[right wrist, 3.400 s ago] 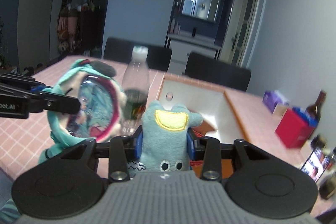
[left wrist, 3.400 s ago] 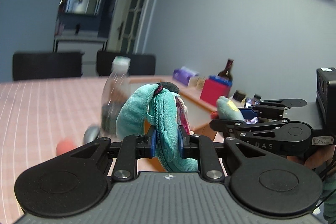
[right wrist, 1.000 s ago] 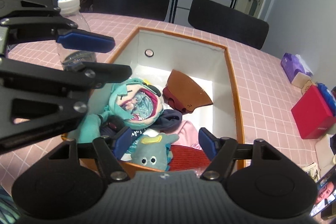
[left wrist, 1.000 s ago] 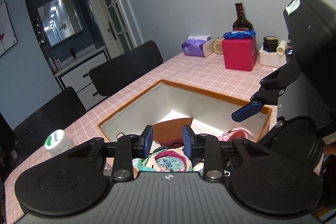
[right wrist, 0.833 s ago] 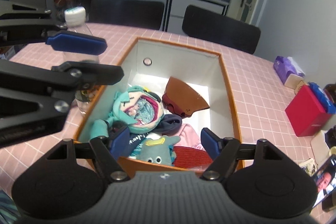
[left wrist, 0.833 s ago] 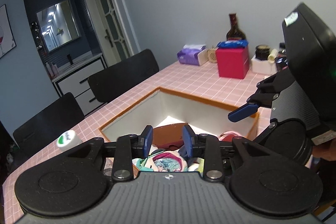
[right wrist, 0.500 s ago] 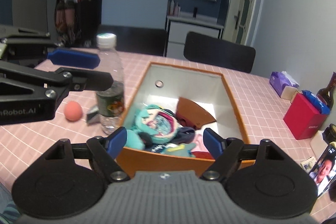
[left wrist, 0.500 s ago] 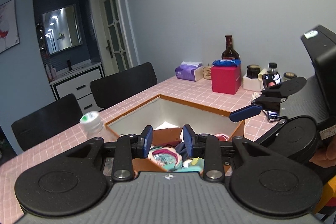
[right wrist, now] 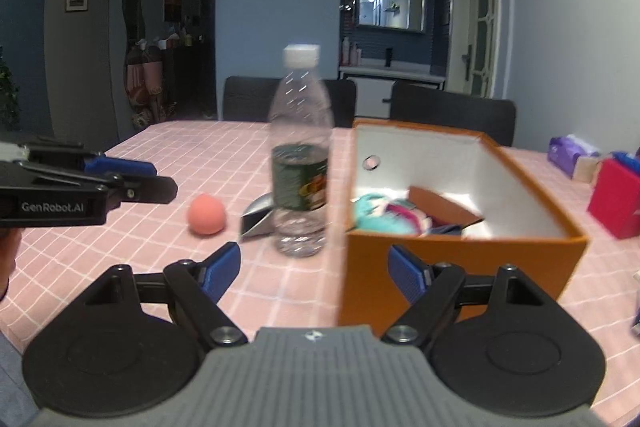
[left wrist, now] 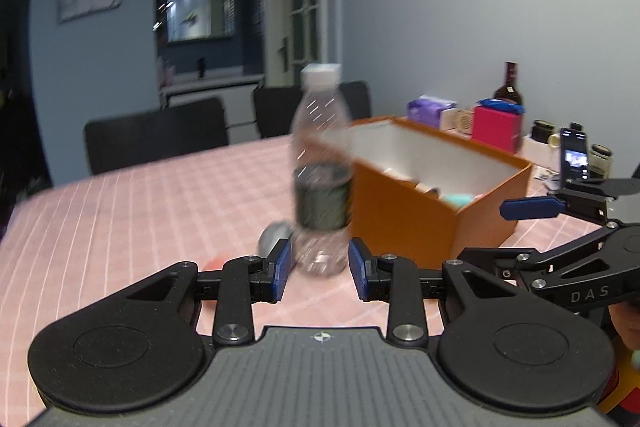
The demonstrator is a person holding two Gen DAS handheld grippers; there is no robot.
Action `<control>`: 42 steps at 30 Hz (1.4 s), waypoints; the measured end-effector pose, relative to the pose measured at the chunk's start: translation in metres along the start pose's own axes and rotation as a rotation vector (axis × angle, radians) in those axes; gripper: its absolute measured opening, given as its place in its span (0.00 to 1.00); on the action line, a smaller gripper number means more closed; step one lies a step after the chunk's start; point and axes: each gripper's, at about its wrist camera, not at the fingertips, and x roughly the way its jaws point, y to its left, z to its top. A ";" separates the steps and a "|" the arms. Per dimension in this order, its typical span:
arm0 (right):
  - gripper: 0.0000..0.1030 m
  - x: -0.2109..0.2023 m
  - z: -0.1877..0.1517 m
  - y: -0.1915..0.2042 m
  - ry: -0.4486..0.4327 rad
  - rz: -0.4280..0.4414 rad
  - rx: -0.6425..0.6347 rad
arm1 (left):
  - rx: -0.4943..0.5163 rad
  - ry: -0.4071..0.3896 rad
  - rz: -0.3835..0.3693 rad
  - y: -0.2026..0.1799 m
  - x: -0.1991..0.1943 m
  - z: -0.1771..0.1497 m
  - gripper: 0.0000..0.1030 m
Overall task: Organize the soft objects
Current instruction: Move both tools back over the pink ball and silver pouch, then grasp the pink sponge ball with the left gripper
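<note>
An orange box (right wrist: 460, 259) with white inner walls stands on the pink checked table and holds the teal plush toys (right wrist: 380, 217) and other soft things. It also shows in the left wrist view (left wrist: 404, 223). My left gripper (left wrist: 320, 269) is open and empty, low over the table, facing a plastic water bottle (left wrist: 322, 171). My right gripper (right wrist: 314, 269) is open wide and empty, in front of the box's near left corner. A pink ball (right wrist: 207, 214) lies on the table left of the bottle (right wrist: 301, 155).
A small grey pouch (right wrist: 256, 217) lies beside the bottle. A red box (right wrist: 614, 203), a tissue pack (right wrist: 570, 151), a dark glass bottle (left wrist: 508, 85) and jars stand at the far right. Black chairs line the far table edge.
Both grippers let go of the plush toys into the box, then drew back and dropped low. The views now look level across the table instead of down into the box.
</note>
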 end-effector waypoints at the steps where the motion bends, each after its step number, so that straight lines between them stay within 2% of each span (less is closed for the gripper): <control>1: 0.78 0.004 -0.003 0.006 0.007 0.008 0.002 | -0.020 0.008 0.007 0.005 -0.001 -0.006 0.36; 5: 0.78 0.020 -0.009 0.022 0.026 0.010 0.013 | -0.049 0.028 0.034 0.023 -0.006 -0.027 0.37; 8: 0.78 0.034 -0.011 0.031 0.041 -0.001 0.019 | -0.035 0.065 0.041 0.033 -0.006 -0.040 0.44; 13: 0.78 0.057 -0.010 0.040 0.068 -0.025 0.011 | -0.032 0.117 0.055 0.047 -0.004 -0.058 0.44; 20: 0.76 0.090 -0.006 0.049 0.112 -0.044 0.012 | -0.046 0.110 0.044 0.065 0.000 -0.059 0.64; 23: 0.71 0.101 -0.003 0.054 0.133 -0.055 -0.007 | -0.034 0.111 0.043 0.070 0.008 -0.056 0.67; 28: 0.51 0.115 -0.001 0.062 0.154 -0.028 -0.042 | -0.021 0.127 0.055 0.079 0.023 -0.050 0.72; 31: 0.46 0.123 0.001 0.065 0.160 -0.015 -0.068 | 0.006 0.142 0.044 0.082 0.035 -0.046 0.72; 38: 0.44 0.141 0.003 0.069 0.179 -0.020 -0.115 | 0.038 0.195 0.062 0.091 0.078 -0.038 0.75; 42: 0.44 0.153 0.003 0.076 0.187 -0.036 -0.160 | 0.051 0.228 0.047 0.094 0.099 -0.039 0.75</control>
